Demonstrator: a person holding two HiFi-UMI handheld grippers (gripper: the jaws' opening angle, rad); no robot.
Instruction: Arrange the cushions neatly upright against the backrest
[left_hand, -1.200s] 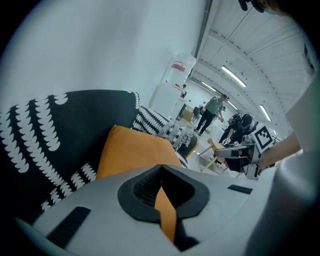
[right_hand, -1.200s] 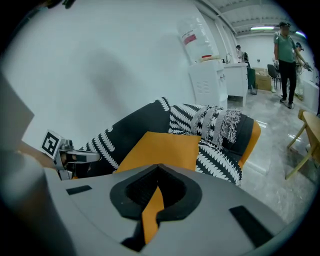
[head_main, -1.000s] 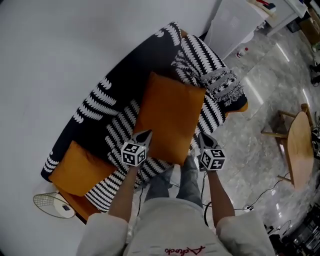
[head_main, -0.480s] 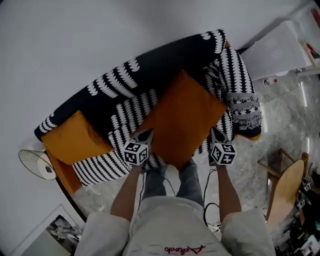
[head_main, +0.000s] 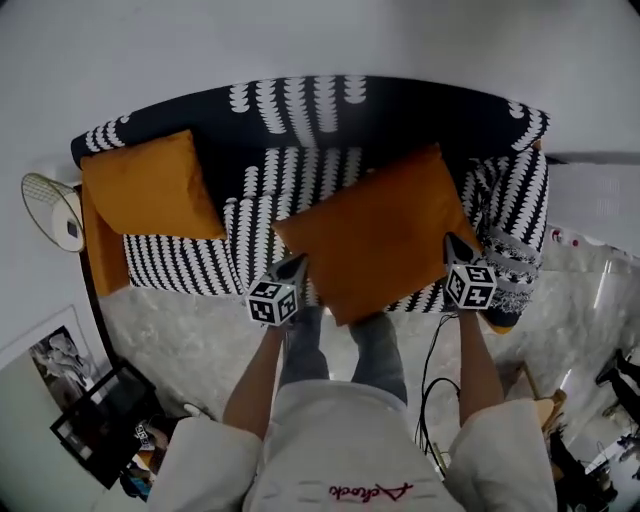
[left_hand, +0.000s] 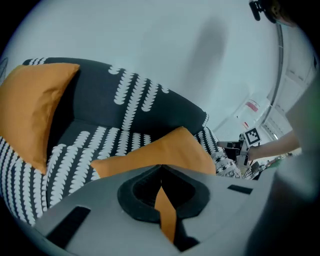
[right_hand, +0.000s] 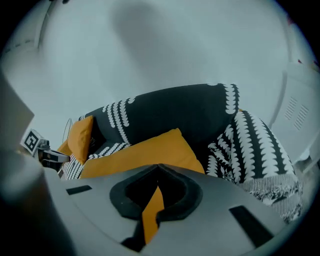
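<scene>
So the biggest thing here is the sofa, black with white leaf-like stripes, curving along a plain wall, with its dark backrest on the far side. Over the right half of the seat there's a big orange cushion, lying more flat than upright, one corner pointing up toward the backrest and its near edge hanging out over the front of the seat. Can't tell if its underside is actually resting on the seat. A second orange cushion sits at the left end, leaning in the corner against the backrest and the armrest. A fringed patterned throw is draped over the right arm, just beside the big cushion. The left tool is clenched on the cushion's near left corner, orange fabric pinched between its jaws, and the right tool is clamped the same way on the near right corner. A small round fan stands just off the sofa's left end.
</scene>
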